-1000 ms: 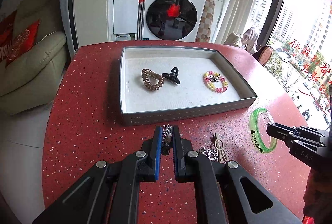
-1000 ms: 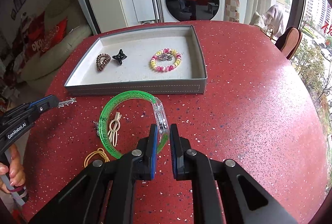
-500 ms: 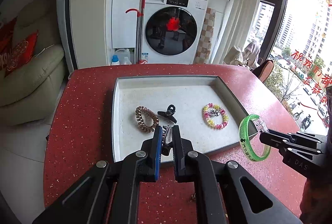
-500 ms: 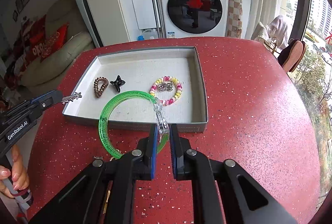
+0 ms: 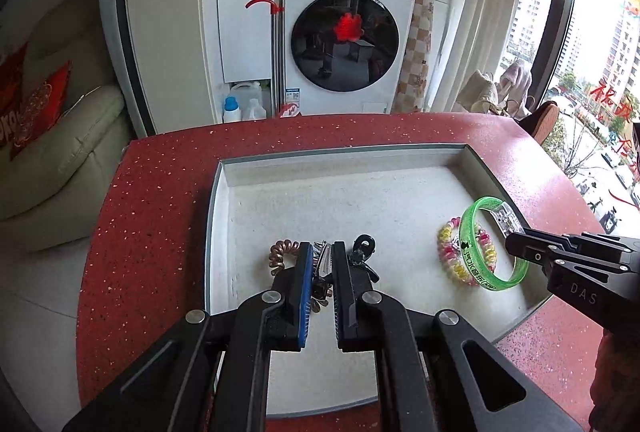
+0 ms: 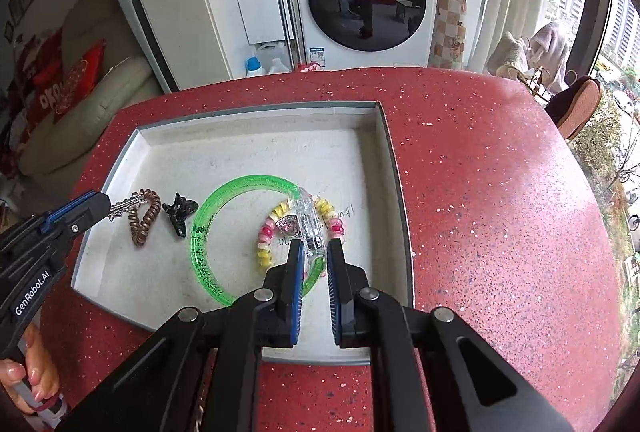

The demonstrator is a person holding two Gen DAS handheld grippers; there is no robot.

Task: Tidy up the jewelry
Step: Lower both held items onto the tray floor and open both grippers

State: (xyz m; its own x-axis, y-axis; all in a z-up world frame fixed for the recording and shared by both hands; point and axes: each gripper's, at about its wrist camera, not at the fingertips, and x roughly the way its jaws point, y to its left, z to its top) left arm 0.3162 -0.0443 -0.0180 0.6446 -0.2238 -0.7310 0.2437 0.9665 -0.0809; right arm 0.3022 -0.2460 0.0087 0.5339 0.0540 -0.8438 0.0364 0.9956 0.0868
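both grippers, left (image 5: 321, 264) clenched on a metal clip (image 5: 325, 259), right (image 6: 313, 259) on the green bangle (image 6: 208, 216), have carried over the tray (image 6: 394, 168); next, lower and release.

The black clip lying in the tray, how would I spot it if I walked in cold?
Find the red speckled table and the shallow grey tray on it. Near the tray's left side lies a black claw clip, just right of a brown spiral hair tie. It is the only black piece there; the others are brown, green or pastel beads.
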